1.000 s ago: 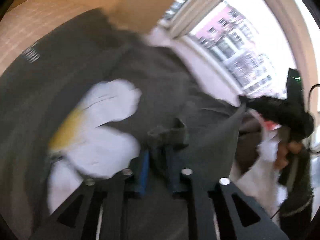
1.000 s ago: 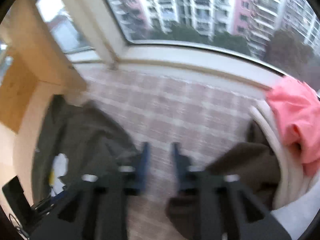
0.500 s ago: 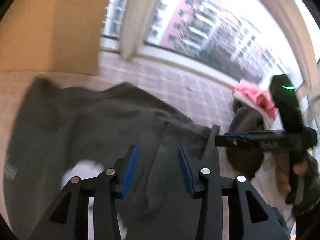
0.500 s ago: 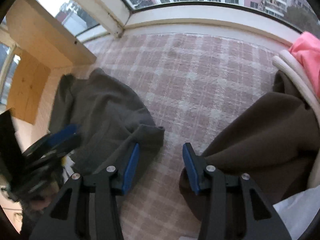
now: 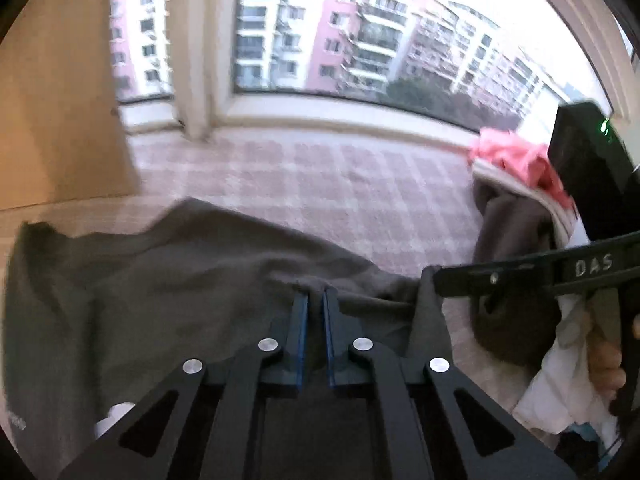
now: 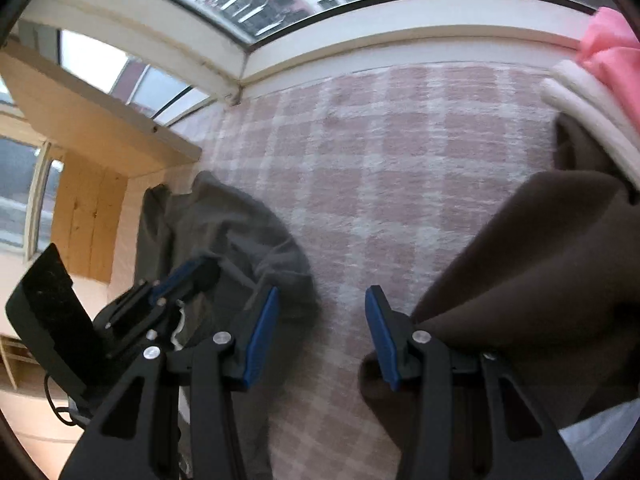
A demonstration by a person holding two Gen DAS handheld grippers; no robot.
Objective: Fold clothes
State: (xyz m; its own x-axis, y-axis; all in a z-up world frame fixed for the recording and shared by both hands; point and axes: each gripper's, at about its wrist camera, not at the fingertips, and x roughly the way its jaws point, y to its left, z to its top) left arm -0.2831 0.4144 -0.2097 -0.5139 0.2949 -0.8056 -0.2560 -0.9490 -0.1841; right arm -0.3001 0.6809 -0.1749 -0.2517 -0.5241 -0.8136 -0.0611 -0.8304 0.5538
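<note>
A dark grey garment (image 5: 160, 280) lies crumpled on the plaid rug (image 5: 340, 184). My left gripper (image 5: 315, 294) has its jaws closing, and its pads pinch a raised fold of that grey cloth at their tips. The right wrist view shows the same garment (image 6: 240, 240) at the left, with the left gripper (image 6: 192, 276) on it. My right gripper (image 6: 322, 300) is open above bare rug (image 6: 380, 160), with nothing between its fingers. Its left finger is beside the grey garment's edge. In the left wrist view the right gripper (image 5: 440, 280) appears side-on at the right.
A brown garment (image 6: 540, 260) hangs from a white basket (image 6: 580, 116) at the right, with pink cloth (image 6: 612, 52) on top. A wooden cabinet (image 5: 60, 120) stands at the left. A window sill (image 5: 340, 120) borders the rug's far side. A hand (image 5: 608, 364) holds the right gripper.
The left gripper let go of the grey cloth, opened, moved across the garment and closed on a fold. The right gripper sank toward the rug, still open.
</note>
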